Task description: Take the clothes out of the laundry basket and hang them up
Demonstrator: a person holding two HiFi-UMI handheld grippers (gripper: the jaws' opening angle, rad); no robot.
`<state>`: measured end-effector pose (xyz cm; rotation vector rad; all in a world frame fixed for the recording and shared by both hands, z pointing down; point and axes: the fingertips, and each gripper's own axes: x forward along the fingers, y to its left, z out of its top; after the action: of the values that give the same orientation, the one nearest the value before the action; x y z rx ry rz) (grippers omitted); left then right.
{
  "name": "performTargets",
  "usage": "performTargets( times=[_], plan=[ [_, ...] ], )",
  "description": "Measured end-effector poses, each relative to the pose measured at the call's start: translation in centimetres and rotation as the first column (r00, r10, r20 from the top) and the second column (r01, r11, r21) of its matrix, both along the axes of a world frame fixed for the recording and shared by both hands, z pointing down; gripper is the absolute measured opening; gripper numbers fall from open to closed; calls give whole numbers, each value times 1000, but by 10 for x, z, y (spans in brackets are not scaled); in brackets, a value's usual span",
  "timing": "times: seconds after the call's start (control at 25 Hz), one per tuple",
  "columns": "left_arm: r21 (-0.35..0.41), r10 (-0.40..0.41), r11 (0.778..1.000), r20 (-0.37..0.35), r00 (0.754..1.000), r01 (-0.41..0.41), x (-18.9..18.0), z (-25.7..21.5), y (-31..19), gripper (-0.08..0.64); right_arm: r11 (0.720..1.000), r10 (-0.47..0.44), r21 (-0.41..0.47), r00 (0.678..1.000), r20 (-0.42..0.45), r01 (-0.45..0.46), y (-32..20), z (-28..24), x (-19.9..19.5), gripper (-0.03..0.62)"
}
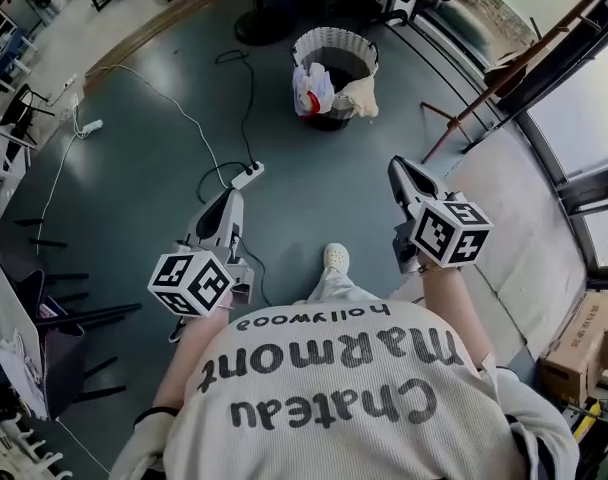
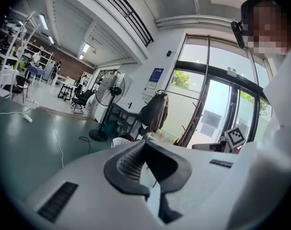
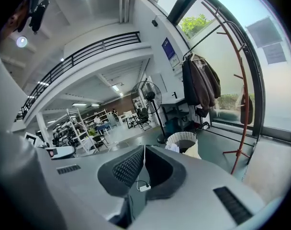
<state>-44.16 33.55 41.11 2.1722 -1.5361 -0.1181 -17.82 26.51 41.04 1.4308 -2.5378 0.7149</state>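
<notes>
A white laundry basket (image 1: 334,63) stands on the grey floor some way ahead, with pale and red-printed clothes draped over its rim. It also shows in the right gripper view as the basket (image 3: 183,140), and its rim (image 2: 120,141) peeks over the jaws in the left gripper view. My left gripper (image 1: 232,196) and right gripper (image 1: 397,165) are held at waist height, both short of the basket and pointing toward it. Each one is shut with nothing between its fingers, as seen at the left gripper (image 2: 145,143) and right gripper (image 3: 144,148). A red-brown coat rack (image 3: 241,104) carries dark jackets (image 3: 200,83).
A power strip (image 1: 246,176) with trailing cables lies on the floor between me and the basket. A standing fan (image 3: 148,97) is behind the basket. The rack's legs (image 1: 454,118) spread at the right by the window wall. A cardboard box (image 1: 584,353) sits at the right.
</notes>
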Motion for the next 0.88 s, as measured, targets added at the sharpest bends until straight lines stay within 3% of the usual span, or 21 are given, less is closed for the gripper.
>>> performTargets(
  times=[0.44, 0.6, 0.88],
  plan=[
    [19, -81, 997, -8, 997, 81, 33, -10, -99, 9, 996, -92, 20, 996, -19, 92, -123, -12, 25, 34],
    [4, -99, 995, -18, 995, 99, 42, 1, -114, 9, 995, -95, 12, 995, -21, 96, -144, -4, 34, 34],
    [-60, -93, 994, -21, 995, 91, 54, 21, -138, 9, 993, -96, -77, 995, -29, 94, -163, 33, 45, 34]
  ],
)
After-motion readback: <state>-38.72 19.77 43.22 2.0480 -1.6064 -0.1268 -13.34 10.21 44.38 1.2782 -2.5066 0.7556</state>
